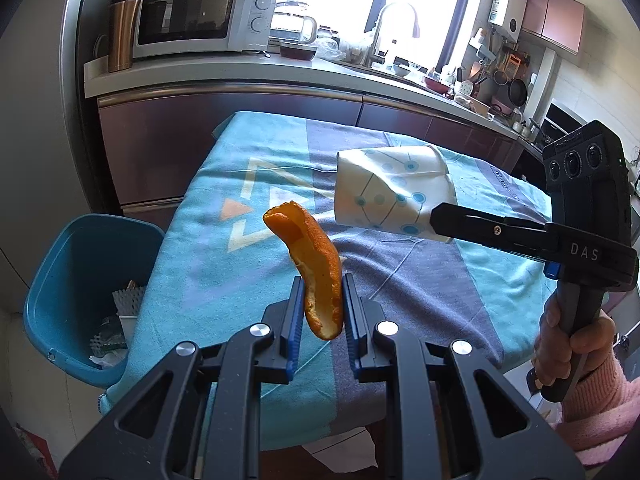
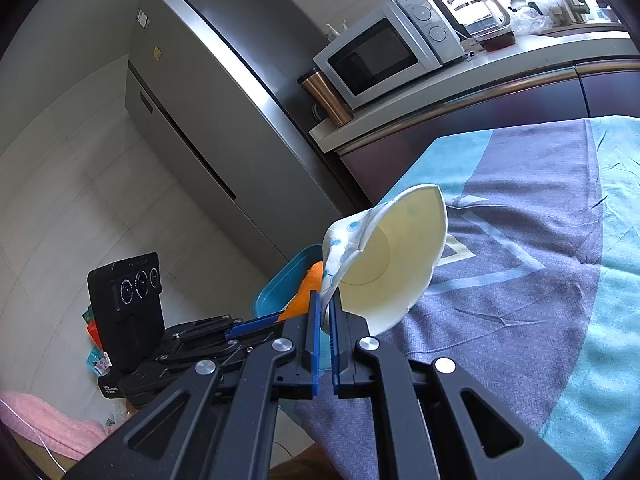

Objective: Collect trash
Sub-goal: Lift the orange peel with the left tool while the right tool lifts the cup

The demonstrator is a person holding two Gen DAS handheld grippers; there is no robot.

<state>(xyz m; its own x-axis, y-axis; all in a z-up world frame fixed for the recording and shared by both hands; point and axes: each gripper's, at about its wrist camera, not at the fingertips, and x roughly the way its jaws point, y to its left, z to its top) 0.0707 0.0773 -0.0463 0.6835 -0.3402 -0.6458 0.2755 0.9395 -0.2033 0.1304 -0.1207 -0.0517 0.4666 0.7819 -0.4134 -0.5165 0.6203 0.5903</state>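
Up front in the left wrist view, the left gripper is clamped on an orange peel, which stands up between its blue pads above the cloth-covered worktop. Farther right, the right gripper pinches the rim of a crushed paper cup held over the cloth. A blue trash bin sits on the floor just beside the worktop's left edge. Seen from the right wrist, the right gripper is closed on the cup's rim, the cup's open mouth facing the camera, with the peel just left of it.
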